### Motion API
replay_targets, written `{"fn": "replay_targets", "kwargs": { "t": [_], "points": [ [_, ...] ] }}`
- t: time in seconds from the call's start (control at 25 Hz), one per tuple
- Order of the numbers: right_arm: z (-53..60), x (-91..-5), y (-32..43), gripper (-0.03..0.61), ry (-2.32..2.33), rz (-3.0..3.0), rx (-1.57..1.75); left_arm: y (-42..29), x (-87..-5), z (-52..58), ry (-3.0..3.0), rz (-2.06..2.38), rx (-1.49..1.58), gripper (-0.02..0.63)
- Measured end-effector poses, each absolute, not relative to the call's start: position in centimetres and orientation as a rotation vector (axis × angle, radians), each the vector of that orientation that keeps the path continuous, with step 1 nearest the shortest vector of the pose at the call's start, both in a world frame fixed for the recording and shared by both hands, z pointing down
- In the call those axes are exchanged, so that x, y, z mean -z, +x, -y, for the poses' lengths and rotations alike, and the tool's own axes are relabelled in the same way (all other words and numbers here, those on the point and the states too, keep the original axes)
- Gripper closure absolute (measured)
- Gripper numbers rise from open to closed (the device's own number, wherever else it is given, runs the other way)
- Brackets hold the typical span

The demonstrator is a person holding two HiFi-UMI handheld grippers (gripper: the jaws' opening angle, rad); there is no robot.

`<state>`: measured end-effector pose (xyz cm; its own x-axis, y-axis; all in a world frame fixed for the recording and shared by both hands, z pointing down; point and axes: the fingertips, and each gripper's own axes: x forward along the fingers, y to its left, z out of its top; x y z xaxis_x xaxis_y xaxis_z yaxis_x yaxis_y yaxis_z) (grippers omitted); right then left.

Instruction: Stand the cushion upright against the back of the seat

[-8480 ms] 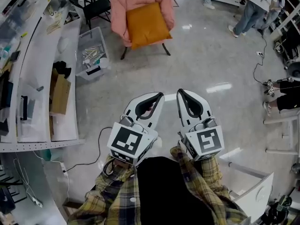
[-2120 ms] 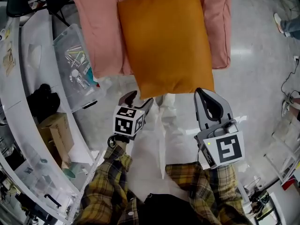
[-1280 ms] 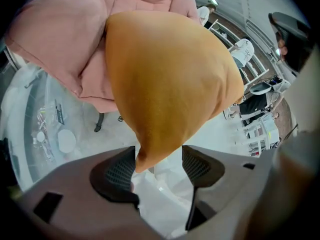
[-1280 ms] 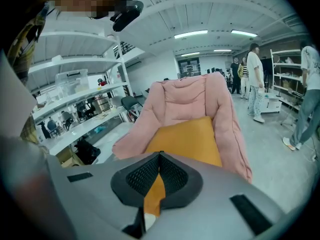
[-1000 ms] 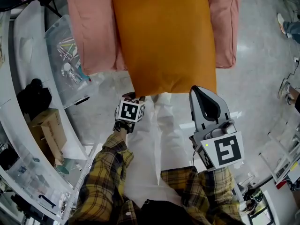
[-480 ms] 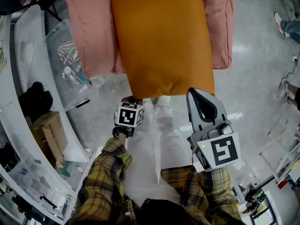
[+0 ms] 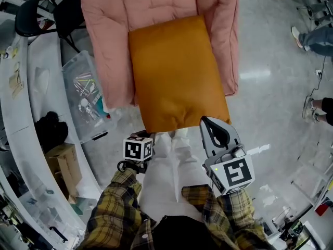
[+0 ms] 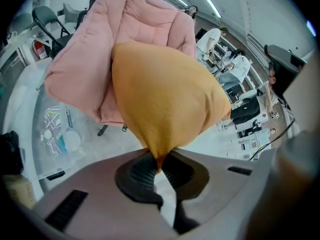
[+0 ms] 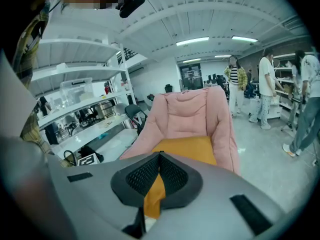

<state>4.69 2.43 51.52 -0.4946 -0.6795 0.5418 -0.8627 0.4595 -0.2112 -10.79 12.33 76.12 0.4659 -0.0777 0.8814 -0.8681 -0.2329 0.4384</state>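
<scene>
An orange cushion (image 7: 174, 72) lies on the seat of a pink padded chair (image 7: 151, 4), its near edge hanging over the front. My left gripper (image 7: 150, 134) is at the cushion's near left corner. Its jaws have just been closing, and in the left gripper view (image 8: 159, 159) they are shut on that corner, with the cushion (image 8: 165, 99) bulging up from them. My right gripper (image 7: 208, 121) is at the near right corner. In the right gripper view (image 9: 159, 156) its jaws are shut with orange cloth pinched between the pads. The cushion (image 9: 187, 146) lies beyond, in front of the chair back (image 9: 187, 116).
A clear plastic bin (image 7: 86, 92) of small items sits on the floor left of the chair. A curved white workbench (image 7: 31, 103) with a cardboard box (image 7: 62, 165) runs along the left. A black folding chair (image 7: 31, 20) is at the far left. People stand at the right (image 7: 312, 35).
The left gripper has shut on the cushion's near left corner. Both grippers have risen, lifting the cushion's near edge off the seat front.
</scene>
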Motion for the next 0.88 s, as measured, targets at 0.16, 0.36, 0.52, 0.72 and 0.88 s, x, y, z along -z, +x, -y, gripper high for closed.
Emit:
{"fn": "replay_targets", "kwargs": {
  "t": [0.16,0.36,0.52,0.72,0.88],
  "points": [
    [-2.4,-47.2,4.9,0.561,1.307,2.369,-0.611,-10.4,-71.3,-12.1,1.638,0.825,-0.884,0.594],
    [-2.3,-41.4,6.4,0.561,1.34,2.419,-0.537,-7.6,-64.9,-10.9,1.666,0.785,-0.831,0.594],
    [-2.8,-37.9,8.0,0.561,1.383,2.456,-0.49,-5.8,-60.1,-9.5,1.708,0.745,-0.787,0.594],
    [-3.6,-34.6,9.1,0.561,1.393,2.52,-0.43,-5.3,-54.7,-7.0,1.702,0.74,-0.68,0.594],
    [-3.8,-32.6,10.0,0.561,1.385,2.57,-0.376,-5.4,-50.5,-4.0,1.698,0.765,-0.57,0.594]
  ]
}}
